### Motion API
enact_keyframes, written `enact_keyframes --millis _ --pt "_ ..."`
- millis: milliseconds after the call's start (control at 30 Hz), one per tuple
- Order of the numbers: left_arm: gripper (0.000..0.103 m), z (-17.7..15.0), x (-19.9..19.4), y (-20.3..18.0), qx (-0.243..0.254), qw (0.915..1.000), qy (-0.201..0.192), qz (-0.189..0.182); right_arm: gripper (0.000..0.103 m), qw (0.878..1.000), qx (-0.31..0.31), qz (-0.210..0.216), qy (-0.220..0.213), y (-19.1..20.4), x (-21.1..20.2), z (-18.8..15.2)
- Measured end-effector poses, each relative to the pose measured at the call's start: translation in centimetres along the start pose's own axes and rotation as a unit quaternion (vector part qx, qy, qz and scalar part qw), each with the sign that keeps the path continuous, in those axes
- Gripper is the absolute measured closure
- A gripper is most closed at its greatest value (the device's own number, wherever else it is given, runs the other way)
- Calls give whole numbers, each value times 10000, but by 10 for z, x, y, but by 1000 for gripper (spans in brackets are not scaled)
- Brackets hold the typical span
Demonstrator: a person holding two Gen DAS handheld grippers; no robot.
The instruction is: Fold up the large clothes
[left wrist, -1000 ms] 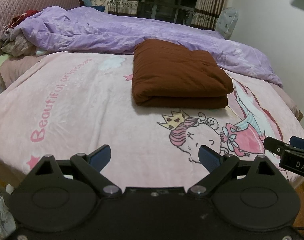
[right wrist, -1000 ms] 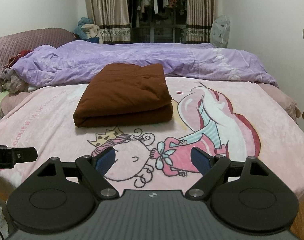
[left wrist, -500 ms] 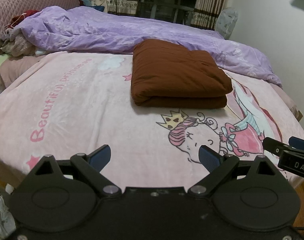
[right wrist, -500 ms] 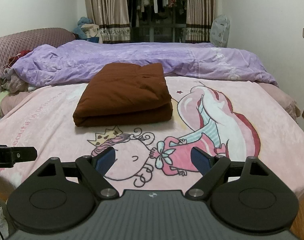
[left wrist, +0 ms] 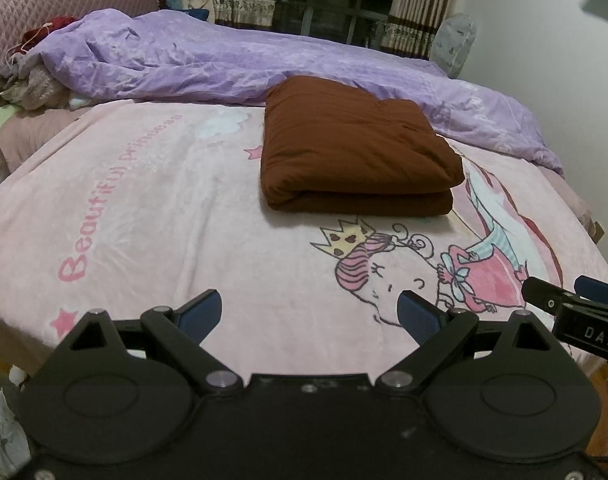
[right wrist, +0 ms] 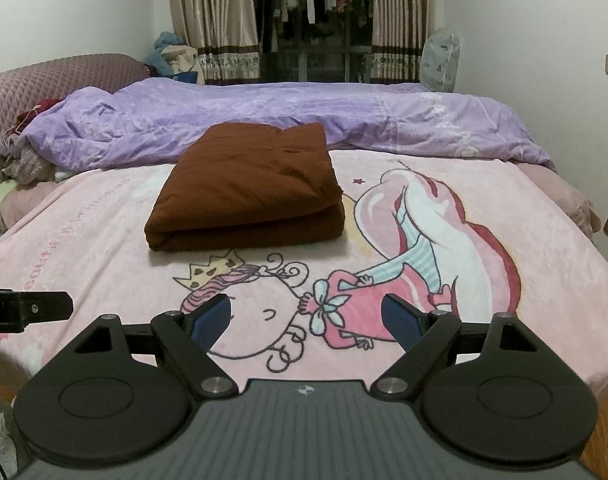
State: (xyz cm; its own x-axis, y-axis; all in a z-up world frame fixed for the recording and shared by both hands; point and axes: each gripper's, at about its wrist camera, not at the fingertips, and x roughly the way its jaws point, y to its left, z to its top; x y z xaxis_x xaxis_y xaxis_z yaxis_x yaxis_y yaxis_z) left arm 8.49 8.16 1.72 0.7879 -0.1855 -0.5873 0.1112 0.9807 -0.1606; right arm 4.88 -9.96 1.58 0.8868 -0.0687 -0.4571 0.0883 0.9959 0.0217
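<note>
A brown garment (left wrist: 355, 152) lies folded into a thick rectangle on the pink princess blanket (left wrist: 144, 208); it also shows in the right wrist view (right wrist: 248, 196). My left gripper (left wrist: 309, 314) is open and empty, held over the near edge of the bed, well short of the garment. My right gripper (right wrist: 307, 318) is open and empty too, beside it at the same edge. The right gripper's finger pokes into the left wrist view (left wrist: 575, 308), and the left gripper's finger into the right wrist view (right wrist: 28, 308).
A crumpled purple duvet (right wrist: 264, 116) lies across the bed behind the garment. A quilted headboard (right wrist: 32, 88) and a heap of clothes (right wrist: 24, 160) are at the left. Curtains (right wrist: 212, 20) and a covered fan (right wrist: 439, 60) stand at the far wall.
</note>
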Motion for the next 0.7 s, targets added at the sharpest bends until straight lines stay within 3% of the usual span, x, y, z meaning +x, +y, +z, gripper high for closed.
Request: enact_keyframes --millis 700 --pt "6 2 5 -4 44 10000 -78 0 3 10000 -1 6 29 -1 2 -2"
